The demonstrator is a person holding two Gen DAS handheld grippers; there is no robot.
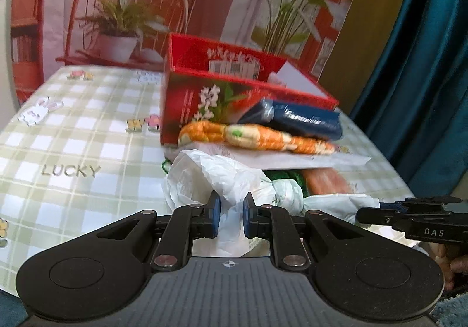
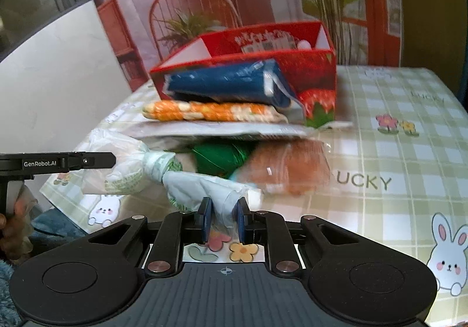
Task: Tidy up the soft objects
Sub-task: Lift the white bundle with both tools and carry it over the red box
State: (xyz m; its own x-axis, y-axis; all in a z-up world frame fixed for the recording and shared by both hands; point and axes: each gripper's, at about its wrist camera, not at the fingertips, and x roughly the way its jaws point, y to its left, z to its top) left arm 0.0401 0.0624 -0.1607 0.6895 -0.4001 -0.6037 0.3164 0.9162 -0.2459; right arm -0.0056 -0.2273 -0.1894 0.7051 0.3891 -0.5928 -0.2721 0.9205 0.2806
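1. Now the left gripper (image 1: 229, 217) has its jaws spread apart with crumpled white plastic bag (image 1: 222, 177) between them; whether the pads press it cannot be told.
2. Likewise, the right gripper (image 2: 222, 218) straddles the bag's twisted end (image 2: 210, 189) with jaws parted, contact unclear.
3. Behind the bag, on the checked tabletop (image 1: 87, 136), a green bundle (image 2: 222, 157) and an orange packet (image 2: 289, 169) lie under a flat white sheet (image 2: 234, 129).
4. On that sheet rest an orange patterned cloth (image 1: 257, 136) and a blue packet (image 1: 304, 119), leaning against the open red box (image 1: 204, 98).
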